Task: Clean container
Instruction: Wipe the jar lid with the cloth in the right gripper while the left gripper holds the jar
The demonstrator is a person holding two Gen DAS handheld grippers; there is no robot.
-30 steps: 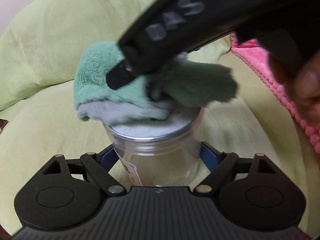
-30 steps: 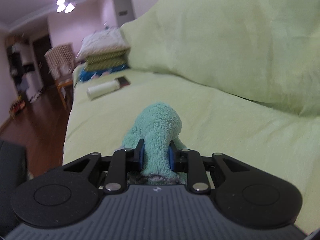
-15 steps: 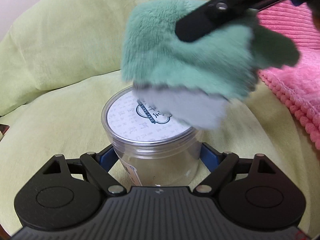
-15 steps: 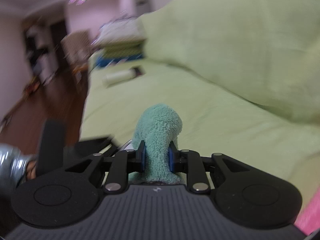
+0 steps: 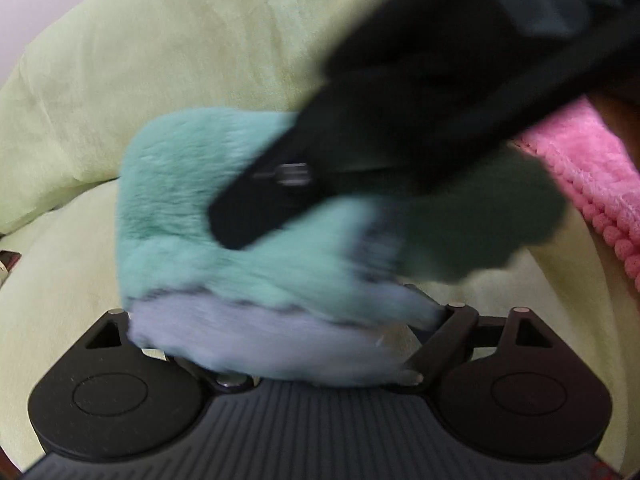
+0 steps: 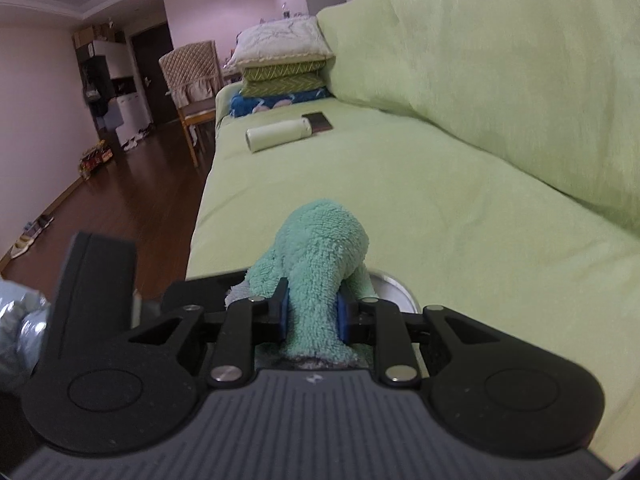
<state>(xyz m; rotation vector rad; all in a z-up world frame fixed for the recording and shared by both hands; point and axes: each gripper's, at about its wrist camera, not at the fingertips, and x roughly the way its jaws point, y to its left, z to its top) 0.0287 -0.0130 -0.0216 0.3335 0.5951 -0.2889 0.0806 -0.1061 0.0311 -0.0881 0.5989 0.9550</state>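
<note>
R gripper (image 6: 311,312), clamped on green cloth (image 5: 208,216), is back down over container lid (image 6: 394,286), hiding it again: wipe pass resumes. L gripper (image 5: 288,344): jaws hidden, grip can't tell.

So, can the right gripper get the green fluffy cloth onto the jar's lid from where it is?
Probably yes. The right gripper, jaws clamped on the green fluffy cloth, hangs right above the silver lid, and nothing stands between them.

Fluffy mint-green cloth (image 6: 320,264) with grey underside, bunched and folded, draped over my container's silver lid rim (image 6: 394,286), container mostly hidden
</note>
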